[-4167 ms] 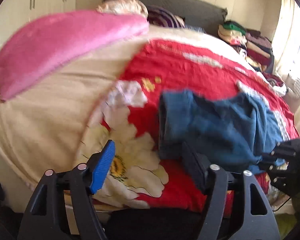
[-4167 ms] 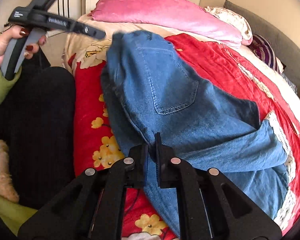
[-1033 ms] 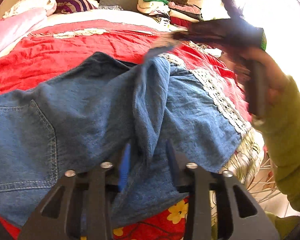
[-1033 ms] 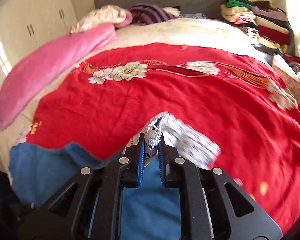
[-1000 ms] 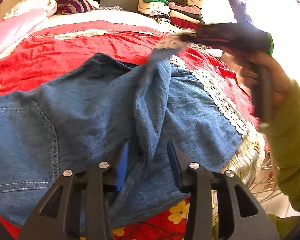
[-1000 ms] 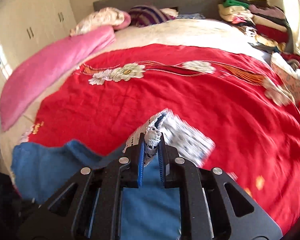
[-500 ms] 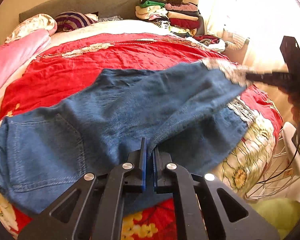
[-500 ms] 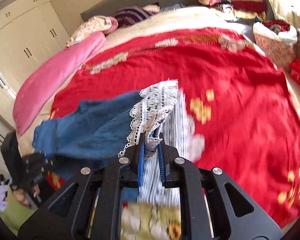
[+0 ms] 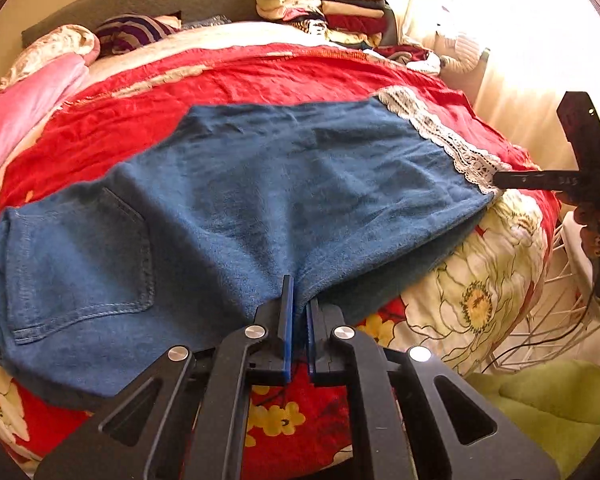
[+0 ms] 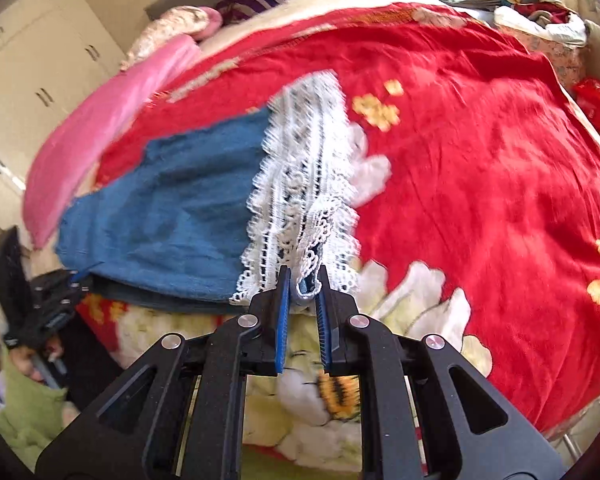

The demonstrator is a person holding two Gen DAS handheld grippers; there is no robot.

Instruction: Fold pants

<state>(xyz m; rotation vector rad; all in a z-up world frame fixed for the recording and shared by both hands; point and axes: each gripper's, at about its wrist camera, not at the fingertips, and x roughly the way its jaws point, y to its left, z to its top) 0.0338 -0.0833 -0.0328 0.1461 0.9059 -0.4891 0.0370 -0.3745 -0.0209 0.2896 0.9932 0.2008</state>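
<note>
Blue denim pants (image 9: 236, 200) lie spread across the red flowered bedspread (image 9: 260, 80), back pocket at the left, white lace hem (image 9: 440, 136) at the right. My left gripper (image 9: 298, 294) is shut on the near edge of the denim at mid-length. In the right wrist view the lace hem (image 10: 300, 184) runs up from my right gripper (image 10: 303, 278), which is shut on the hem's near corner. That gripper also appears as a black tool (image 9: 540, 180) at the hem's corner. The left gripper (image 10: 60, 284) shows at the pants' far left edge.
A pink pillow (image 9: 16, 112) and striped cushion (image 9: 132, 32) lie at the bed's head. Folded clothes (image 9: 324, 0) are stacked at the far corner. A white wire basket (image 9: 560, 300) stands beside the bed at right. A green sleeve (image 9: 540, 392) shows low right.
The left gripper's jaws closed on the denim edge. The right gripper carried the lace hem outward to the right and down, so the leg that stood bunched now lies stretched flat.
</note>
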